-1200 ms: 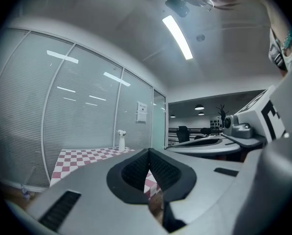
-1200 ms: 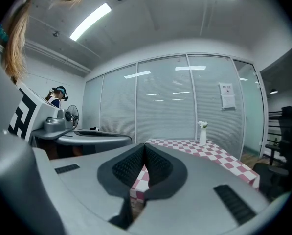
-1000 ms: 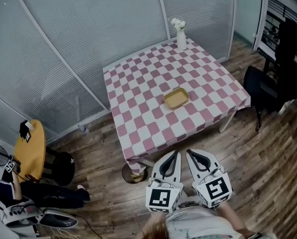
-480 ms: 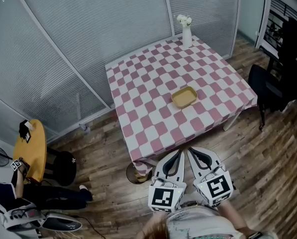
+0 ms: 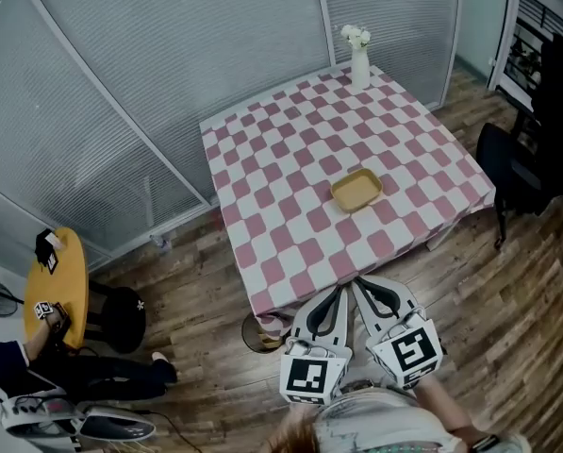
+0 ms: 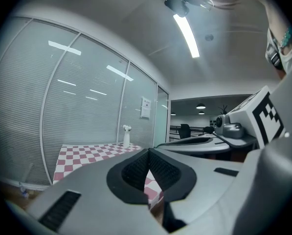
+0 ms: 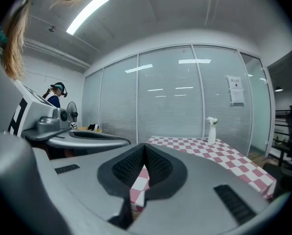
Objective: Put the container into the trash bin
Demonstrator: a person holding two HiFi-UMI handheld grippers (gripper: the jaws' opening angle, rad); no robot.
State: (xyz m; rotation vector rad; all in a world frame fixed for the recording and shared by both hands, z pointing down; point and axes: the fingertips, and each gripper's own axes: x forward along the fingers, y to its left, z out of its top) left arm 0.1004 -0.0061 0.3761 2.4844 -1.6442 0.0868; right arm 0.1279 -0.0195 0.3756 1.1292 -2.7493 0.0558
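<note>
The left fingers (image 6: 134,173) and right fingers (image 7: 159,167) were each shut pad to pad, holding nothing, side by side. A tan container (image 5: 356,191) lay on the checked bench (image 5: 277,163), well ahead of them. The bin (image 5: 258,334) stood near, left of the left fingers.

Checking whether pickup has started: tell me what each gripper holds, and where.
Nothing. The left gripper and right gripper are both shut and empty; the yellow container lies on the table, apart from them.
</note>
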